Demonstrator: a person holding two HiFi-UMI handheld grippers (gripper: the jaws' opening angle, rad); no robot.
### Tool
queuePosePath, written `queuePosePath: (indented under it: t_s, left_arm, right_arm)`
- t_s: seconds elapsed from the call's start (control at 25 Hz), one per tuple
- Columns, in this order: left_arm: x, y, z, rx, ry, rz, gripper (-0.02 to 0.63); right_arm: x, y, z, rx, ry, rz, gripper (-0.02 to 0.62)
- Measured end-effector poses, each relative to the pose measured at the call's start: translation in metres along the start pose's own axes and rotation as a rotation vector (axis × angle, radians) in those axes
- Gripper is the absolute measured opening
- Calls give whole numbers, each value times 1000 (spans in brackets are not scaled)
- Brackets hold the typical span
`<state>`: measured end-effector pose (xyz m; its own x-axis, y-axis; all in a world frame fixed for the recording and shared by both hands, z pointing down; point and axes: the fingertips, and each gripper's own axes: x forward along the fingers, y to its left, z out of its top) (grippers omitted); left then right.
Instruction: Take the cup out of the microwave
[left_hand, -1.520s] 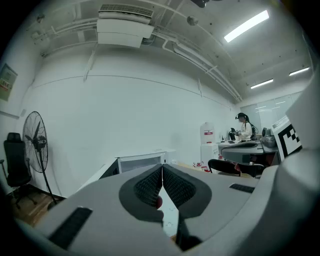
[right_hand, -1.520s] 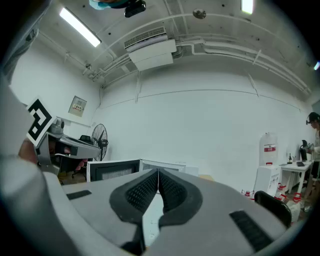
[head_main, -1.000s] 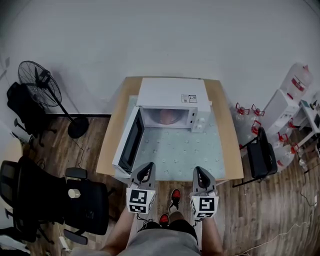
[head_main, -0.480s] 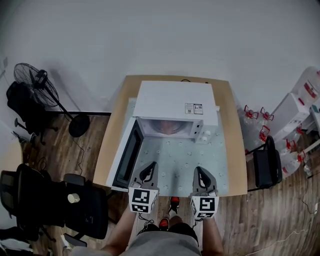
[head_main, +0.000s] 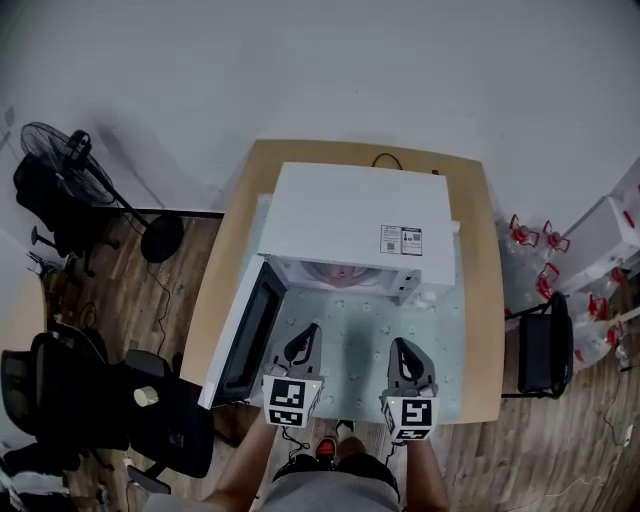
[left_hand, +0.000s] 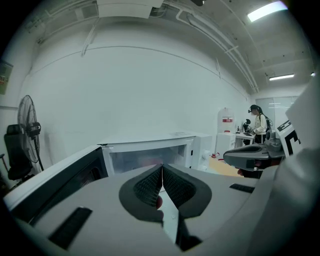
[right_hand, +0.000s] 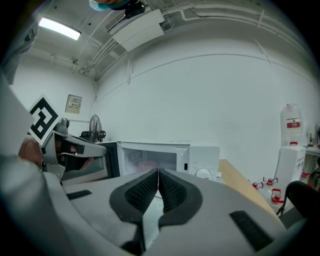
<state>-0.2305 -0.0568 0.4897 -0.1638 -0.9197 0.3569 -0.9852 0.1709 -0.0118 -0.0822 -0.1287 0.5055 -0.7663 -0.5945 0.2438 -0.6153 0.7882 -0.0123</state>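
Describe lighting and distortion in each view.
Head view: the corners are darkened and straight edges bow, while the top of the microwave is bright and evenly lit. Left gripper view: heavy fisheye with a black rim, and a lamp glares at top right. Right gripper view: the same bowing, and another lamp glares at top left.

An office-like lab: swivel chair (head_main: 180, 430), floor fan (head_main: 45, 148), water jugs (head_main: 530, 250)

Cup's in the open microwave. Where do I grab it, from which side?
Probably its side wall, straight in from the front: the pink cup sits inside the microwave, the door hangs open left, so the right gripper has the freer path. No handle discernible.
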Motion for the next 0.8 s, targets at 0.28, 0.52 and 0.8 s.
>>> queuePosePath:
  t_s: [0.28,0.52,0.8]
  left_arm:
    - [40,5,-10,-13,38,6,25]
    - [61,7,-20,-24,64,8,25]
    - [90,13,-19,-36,73,11,26]
  right_arm:
    - [38,-9,-16,22,35,36,20]
    - [59,-15,-26,32,58,53,20]
    - [71,-23,-34,36,82,60,20]
